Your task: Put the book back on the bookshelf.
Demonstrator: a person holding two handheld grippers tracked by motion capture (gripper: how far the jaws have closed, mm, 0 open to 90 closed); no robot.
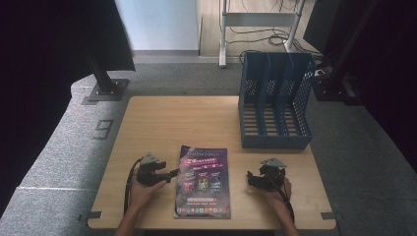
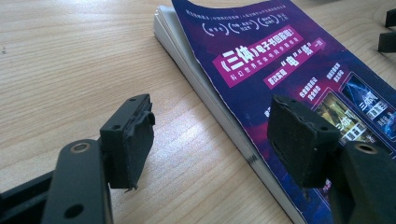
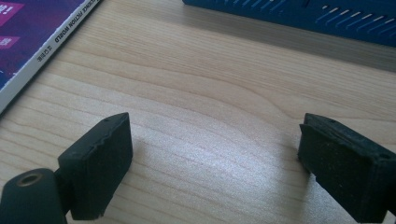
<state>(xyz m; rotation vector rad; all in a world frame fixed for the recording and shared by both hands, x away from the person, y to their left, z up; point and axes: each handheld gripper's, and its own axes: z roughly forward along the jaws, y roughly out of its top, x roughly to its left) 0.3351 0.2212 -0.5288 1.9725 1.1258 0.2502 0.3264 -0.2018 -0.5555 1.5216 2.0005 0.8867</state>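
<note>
The left tool (image 1: 169, 173) and right tool (image 1: 251, 178), both with jaws apart and gripping nothing, flank a purple magazine (image 1: 203, 181) lying flat on the desk (image 1: 162, 123) (near edge, centre); beyond stands a blue file rack (image 1: 275, 101).

- The high view is dim and soft, with deep black at its left and right edges; the brightest patch is the pale floor far behind the table (image 1: 147, 128).
- On the table, the magazine (image 1: 203, 182) looks dark and its print is too blurred to read from above.
- In the left gripper view a pale sheen lies on the wood just beside the magazine (image 2: 289, 70), whose print is sharp.
- In the right gripper view the near pads (image 3: 100, 163) are slightly soft, and a similar sheen brightens the wood.
</note>
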